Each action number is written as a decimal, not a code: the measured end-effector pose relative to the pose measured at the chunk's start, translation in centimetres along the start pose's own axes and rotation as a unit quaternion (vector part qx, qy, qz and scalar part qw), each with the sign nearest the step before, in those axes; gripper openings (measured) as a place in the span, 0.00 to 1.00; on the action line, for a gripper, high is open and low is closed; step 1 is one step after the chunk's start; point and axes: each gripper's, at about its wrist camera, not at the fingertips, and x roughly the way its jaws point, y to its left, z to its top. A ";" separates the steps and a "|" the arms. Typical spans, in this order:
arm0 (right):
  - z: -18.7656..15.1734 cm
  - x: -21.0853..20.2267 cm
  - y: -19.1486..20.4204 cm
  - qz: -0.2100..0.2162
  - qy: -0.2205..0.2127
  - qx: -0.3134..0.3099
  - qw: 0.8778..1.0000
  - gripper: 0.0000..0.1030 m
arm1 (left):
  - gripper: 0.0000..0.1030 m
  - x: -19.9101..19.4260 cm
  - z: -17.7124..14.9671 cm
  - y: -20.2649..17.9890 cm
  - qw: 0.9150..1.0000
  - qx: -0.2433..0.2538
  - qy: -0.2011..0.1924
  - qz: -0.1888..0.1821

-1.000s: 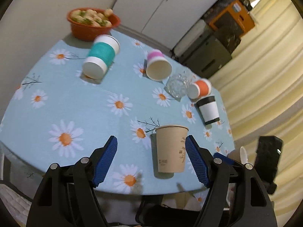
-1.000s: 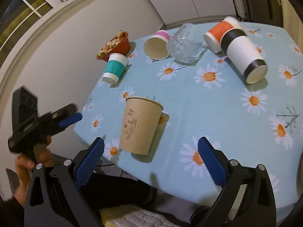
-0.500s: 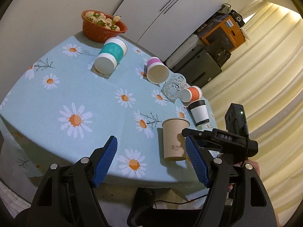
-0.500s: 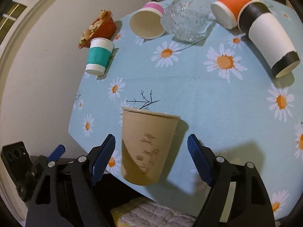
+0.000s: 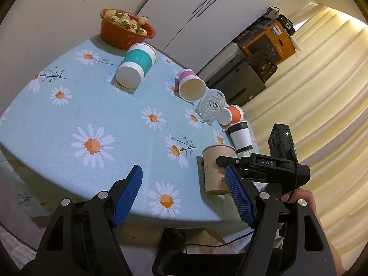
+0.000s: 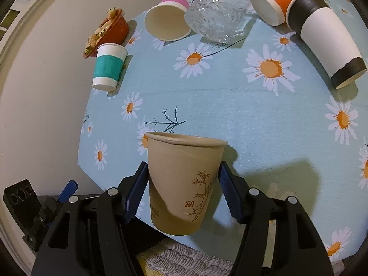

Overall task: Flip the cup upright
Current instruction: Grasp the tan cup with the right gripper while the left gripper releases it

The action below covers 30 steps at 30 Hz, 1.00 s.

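Brown paper cup (image 6: 184,184) stands mouth-up near the table's near edge, on the blue daisy tablecloth (image 6: 230,105). Right gripper (image 6: 182,191) has closed onto its lower wall, both blue pads touching; the wall shows a crease on the left side. Left gripper (image 5: 184,197) hangs spread wide off the table edge, holding nothing.

Judgement: this cup is already upright, so the step in hand is setting it down or letting go. Keep the squeeze light, since thin paper is already buckling. Check the base sits flat and well in from the edge before parting the pads, then back straight out so neither pad drags the rim.

Writing: red seal mark and a bamboo sprig printed on the cup, plus small brown characters too blurred to read. Left view shows "DAS" on the right gripper's black body.

Other cups lie on their sides farther back.
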 end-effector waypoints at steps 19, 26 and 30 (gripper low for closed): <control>-8.0 -7.2 6.4 -0.076 -0.259 -0.134 0.954 0.60 | 0.70 -0.8 0.0 0.1 1.000 0.004 -0.018 -0.014; -10.4 -7.2 7.2 -0.086 -0.351 -0.150 0.920 0.60 | 0.70 -1.2 0.0 0.4 0.999 0.001 -0.024 -0.023; -12.0 -6.3 7.1 -0.107 -0.422 -0.139 0.889 0.60 | 0.70 -1.8 0.0 0.5 0.999 -0.003 -0.036 -0.025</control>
